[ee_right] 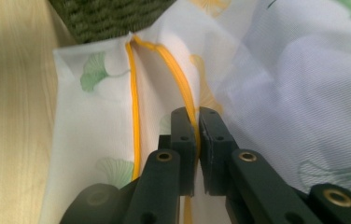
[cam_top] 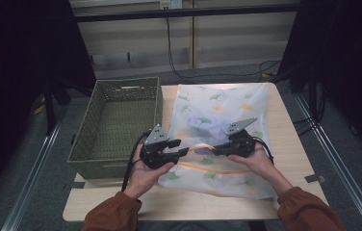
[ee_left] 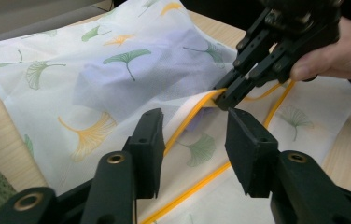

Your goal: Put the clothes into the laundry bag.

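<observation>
A white mesh bag (cam_top: 222, 108) printed with ginkgo leaves lies on the table, and something lilac (ee_left: 131, 81) shows through it. Its mouth has a yellow edge (cam_top: 200, 148), lifted near the front. My right gripper (ee_right: 198, 114) is shut on that yellow edge (ee_right: 179, 77); the left gripper view shows the right gripper (ee_left: 225, 95) pinching it and holding it up. My left gripper (ee_left: 192, 126) is open, jaws set apart on either side of the raised edge without pressing it. In the high view the left gripper (cam_top: 184, 151) and the right gripper (cam_top: 216, 150) face each other over the bag's front part.
A green woven basket (cam_top: 126, 83) stands to the left of the bag, close beside my left hand; its corner (ee_right: 108, 16) shows in the right gripper view. Bare wooden table (cam_top: 294, 139) runs along the bag's right side and front. Dark drapes flank the table.
</observation>
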`<state>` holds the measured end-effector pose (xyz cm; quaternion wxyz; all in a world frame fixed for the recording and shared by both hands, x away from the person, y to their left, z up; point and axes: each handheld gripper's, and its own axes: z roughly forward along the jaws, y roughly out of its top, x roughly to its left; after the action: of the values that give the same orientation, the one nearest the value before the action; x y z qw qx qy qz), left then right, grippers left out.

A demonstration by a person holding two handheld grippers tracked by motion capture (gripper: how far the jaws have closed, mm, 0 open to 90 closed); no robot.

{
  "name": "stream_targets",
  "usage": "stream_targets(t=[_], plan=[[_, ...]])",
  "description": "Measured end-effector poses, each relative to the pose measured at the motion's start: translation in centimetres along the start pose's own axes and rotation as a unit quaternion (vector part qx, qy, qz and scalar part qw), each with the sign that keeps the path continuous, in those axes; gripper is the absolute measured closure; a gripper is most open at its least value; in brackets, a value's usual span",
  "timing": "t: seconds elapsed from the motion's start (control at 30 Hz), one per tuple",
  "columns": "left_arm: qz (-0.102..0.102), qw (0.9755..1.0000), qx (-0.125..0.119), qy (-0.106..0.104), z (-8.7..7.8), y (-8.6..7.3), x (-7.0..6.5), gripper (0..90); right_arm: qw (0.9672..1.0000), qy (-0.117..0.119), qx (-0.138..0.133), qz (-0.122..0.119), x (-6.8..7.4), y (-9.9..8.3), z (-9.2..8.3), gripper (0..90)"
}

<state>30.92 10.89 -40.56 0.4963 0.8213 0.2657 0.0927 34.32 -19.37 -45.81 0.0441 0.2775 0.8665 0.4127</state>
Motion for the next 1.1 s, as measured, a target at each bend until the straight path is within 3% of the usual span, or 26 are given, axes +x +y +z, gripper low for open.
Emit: stream_targets(t=[0.1, 0.3, 0.47, 0.67, 0.8, 0.97, 1.1], plan=[[0.006, 0.9999, 0.002, 0.008, -0.3, -0.4, 0.2, 56.3, 0.9999, 0.005, 0.01, 0.001, -0.3, -0.5, 0.4, 87.8], [0.0, 0.9999, -0.007, 0.012, -0.7, -0.6, 0.7, 54.9, 0.9996, 0.012, 0.026, 0.005, -0.8, -1.2, 0.9, 88.5], [-0.001, 0.9997, -0.013, 0.02, -1.3, -0.6, 0.8, 54.3, 0.9981, 0.014, 0.06, -0.009, -0.7, -2.6, 1.4, 88.6], [-0.001, 0.9995, -0.016, 0.026, -1.7, -0.8, 1.0, 53.9, 0.9966, 0.008, 0.08, -0.019, -0.5, -2.9, 1.7, 88.4], [0.001, 0.9994, -0.016, 0.029, -2.1, -0.9, 1.0, 53.0, 0.9946, -0.01, 0.098, -0.035, -0.2, -2.7, 1.9, 88.1], [-0.004, 0.9991, -0.022, 0.035, -2.1, -1.1, 1.3, 52.7, 0.9953, -0.025, 0.089, -0.029, -1.2, -3.1, 1.6, 88.1], [-0.001, 0.9992, -0.017, 0.036, -1.9, -1.3, 1.2, 52.4, 0.9944, -0.055, 0.086, -0.027, -1.4, -3.1, 1.4, 85.7]])
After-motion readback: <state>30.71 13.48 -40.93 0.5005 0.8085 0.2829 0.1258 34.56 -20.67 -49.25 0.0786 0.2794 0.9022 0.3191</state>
